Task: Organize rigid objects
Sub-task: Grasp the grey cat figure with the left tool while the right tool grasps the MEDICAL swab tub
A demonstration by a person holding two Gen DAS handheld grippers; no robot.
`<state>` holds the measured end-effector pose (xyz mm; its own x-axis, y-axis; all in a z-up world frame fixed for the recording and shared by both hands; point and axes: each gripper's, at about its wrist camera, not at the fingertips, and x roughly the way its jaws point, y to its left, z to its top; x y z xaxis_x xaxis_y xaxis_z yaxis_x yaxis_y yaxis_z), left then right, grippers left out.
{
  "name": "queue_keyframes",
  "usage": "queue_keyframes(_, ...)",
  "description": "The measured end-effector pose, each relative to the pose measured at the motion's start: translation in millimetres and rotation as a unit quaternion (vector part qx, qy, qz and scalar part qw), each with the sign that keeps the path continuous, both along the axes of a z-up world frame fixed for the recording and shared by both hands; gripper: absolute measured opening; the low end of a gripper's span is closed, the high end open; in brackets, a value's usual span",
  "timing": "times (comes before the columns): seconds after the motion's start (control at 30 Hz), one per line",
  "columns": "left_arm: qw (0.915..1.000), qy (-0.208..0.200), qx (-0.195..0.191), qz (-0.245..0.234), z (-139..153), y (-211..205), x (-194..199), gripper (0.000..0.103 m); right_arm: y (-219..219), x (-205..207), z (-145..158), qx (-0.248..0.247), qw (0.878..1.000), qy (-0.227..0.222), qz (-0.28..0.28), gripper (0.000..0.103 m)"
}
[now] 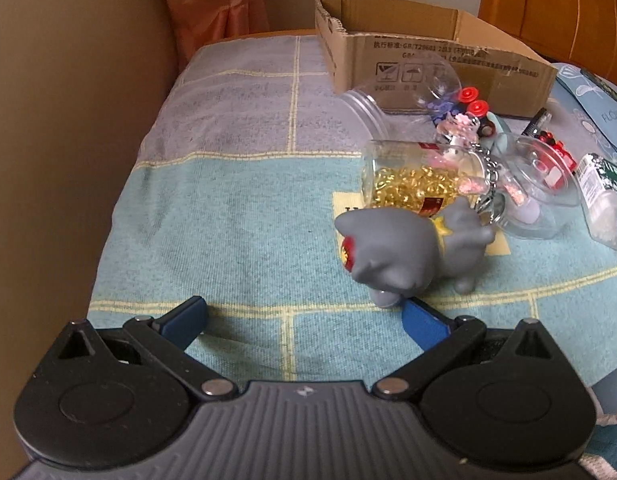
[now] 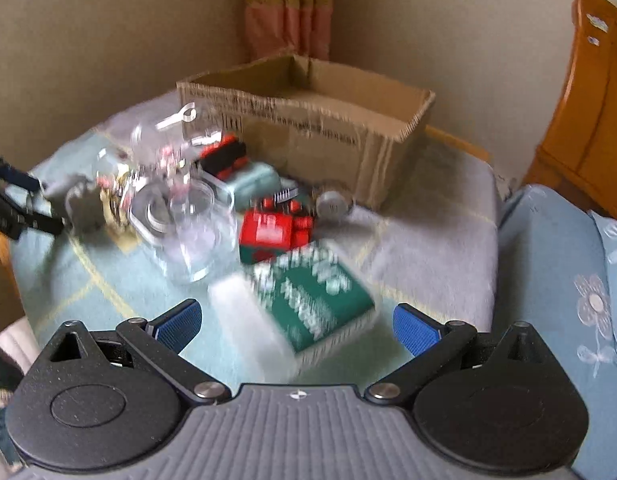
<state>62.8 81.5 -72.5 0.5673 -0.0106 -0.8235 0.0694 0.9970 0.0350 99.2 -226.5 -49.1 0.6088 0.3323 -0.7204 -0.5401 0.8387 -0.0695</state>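
In the left wrist view my left gripper (image 1: 304,318) is open, low over the blue cloth. A grey cat figure (image 1: 404,252) lies just beyond its right finger (image 1: 422,322), touching the tip. Behind the cat lies a clear jar of yellow beads (image 1: 420,186). In the right wrist view my right gripper (image 2: 296,322) is open, with a white bottle with a green label (image 2: 304,312) lying between its fingers, untouched by either. A red toy vehicle (image 2: 272,232) and clear jars (image 2: 196,228) lie beyond it. An open cardboard box (image 2: 320,128) stands at the back.
A cloth-covered table (image 1: 228,208) bears everything. Clear containers (image 1: 544,176), a keychain (image 1: 488,184) and red-capped items (image 1: 474,106) crowd in front of the box (image 1: 428,64). A wall runs along the left, a wooden headboard (image 2: 588,112) and blue bedding (image 2: 556,280) on the right. The left gripper (image 2: 12,204) shows at far left.
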Motion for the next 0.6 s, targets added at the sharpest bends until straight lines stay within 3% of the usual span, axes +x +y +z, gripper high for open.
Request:
queue_keyframes(0.1,1.0,0.0,-0.002,0.003,0.1,1.9,0.5,0.102,2.0,18.3,1.3,0.008,1.0,0.009,0.016,0.103)
queue_keyframes(0.27,1.0,-0.004,-0.003,0.004,0.4,0.7,-1.7,0.102,7.8,39.2,-5.5,0.018,0.997,0.068,0.025,0.103)
queue_keyframes(0.5,0.9999,-0.011,-0.004,-0.006,0.0,1.8,-4.4,0.102,25.2,12.7,-11.9,-0.04,0.993,0.111,-0.009,0.103)
queue_keyframes(0.6,0.9998,-0.013,-0.004,-0.015,0.3,1.2,-5.8,0.102,41.0,1.9,-23.0,-0.09,0.989,0.112,-0.024,0.103)
